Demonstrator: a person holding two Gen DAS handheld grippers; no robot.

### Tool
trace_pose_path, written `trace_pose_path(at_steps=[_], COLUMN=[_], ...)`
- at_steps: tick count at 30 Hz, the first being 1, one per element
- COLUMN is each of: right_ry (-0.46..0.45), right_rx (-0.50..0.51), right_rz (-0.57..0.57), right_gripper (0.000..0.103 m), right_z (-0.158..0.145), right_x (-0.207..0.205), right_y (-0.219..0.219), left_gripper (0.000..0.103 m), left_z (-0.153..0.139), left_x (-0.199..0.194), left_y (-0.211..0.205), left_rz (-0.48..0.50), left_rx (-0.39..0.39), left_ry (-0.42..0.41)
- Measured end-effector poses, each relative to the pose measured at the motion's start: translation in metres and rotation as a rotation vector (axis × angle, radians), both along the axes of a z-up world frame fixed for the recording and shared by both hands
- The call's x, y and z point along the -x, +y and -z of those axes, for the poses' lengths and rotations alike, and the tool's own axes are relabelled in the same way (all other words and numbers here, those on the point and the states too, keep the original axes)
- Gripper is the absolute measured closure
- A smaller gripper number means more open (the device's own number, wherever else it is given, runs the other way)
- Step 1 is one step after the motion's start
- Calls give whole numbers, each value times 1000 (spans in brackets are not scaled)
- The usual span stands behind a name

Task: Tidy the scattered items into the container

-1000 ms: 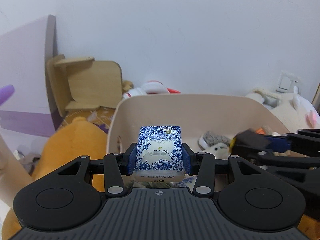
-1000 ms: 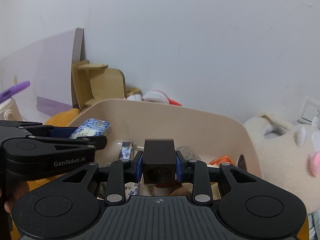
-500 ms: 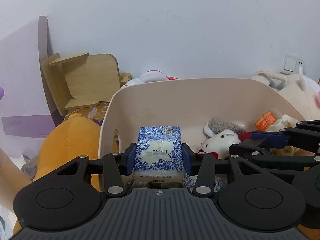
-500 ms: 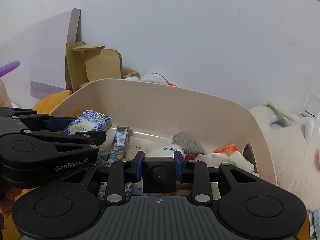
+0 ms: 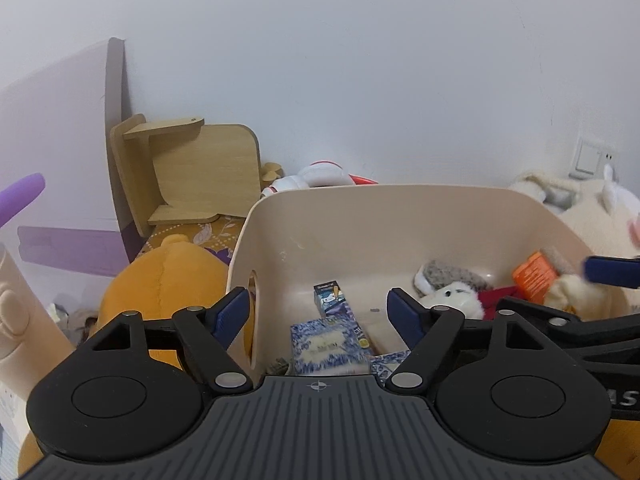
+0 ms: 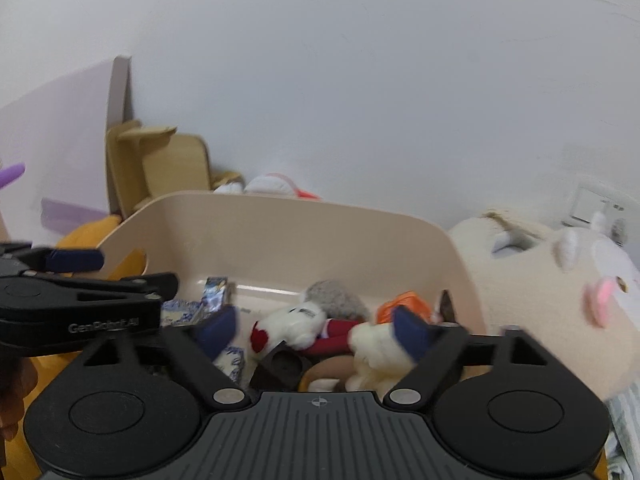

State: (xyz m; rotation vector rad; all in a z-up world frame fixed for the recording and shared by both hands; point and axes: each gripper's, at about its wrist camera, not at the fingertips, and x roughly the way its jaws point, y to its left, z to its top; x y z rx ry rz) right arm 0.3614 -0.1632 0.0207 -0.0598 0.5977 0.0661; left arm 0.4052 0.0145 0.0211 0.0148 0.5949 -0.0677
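A beige plastic bin (image 5: 400, 216) stands in front of both grippers; it also shows in the right wrist view (image 6: 320, 232). My left gripper (image 5: 318, 314) is open and empty above the bin's left part. The blue-and-white packet (image 5: 326, 346) lies blurred in the bin just below it. My right gripper (image 6: 316, 326) is open and empty over the bin's middle. The dark brown cube (image 6: 280, 368) lies tilted in the bin below it, beside a white plush toy (image 6: 292, 326). A small blue box (image 5: 334, 298) and an orange item (image 5: 534, 274) also lie inside.
An orange plush (image 5: 164, 284) presses against the bin's left side. A large cream plush (image 6: 552, 292) lies right of the bin. A wooden stool (image 5: 192, 168) lies tipped by the white wall behind. A purple panel (image 5: 60, 160) stands at left.
Both grippers have opened. The blue-and-white packet dropped from my left gripper into the bin, and the dark cube dropped from my right gripper into the bin.
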Motion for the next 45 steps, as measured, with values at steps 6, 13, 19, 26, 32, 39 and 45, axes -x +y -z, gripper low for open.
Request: trace_pose_path(at_steps=[6, 13, 19, 26, 32, 39, 45], right_ry=[-8, -10, -29, -30, -21, -37, -62], right_rx=[-23, -29, -22, -18, -36, -48, -27], right_rz=[19, 24, 24, 28, 40, 50, 59], right_gripper=[0, 0, 0, 0, 0, 0, 0], right_z=[-9, -15, -24, -28, -29, -33, -37], right_x=[8, 19, 33, 50, 67, 92, 116], right_y=[-8, -10, -9, -9, -14, -17, -14], left_gripper=[22, 22, 22, 22, 22, 22, 22], left_z=[-6, -12, -19, -27, -35, -42, -45], left_x=[14, 26, 39, 62, 85, 110, 129], left_y=[-8, -8, -5, -3, -4, -5, -6], left_rz=[2, 12, 15, 15, 34, 44, 45], left_rx=[-50, -36, -20, -9, -13, -13, -11], left_ry=[-37, -40, -36, -57, -82, -102, -111])
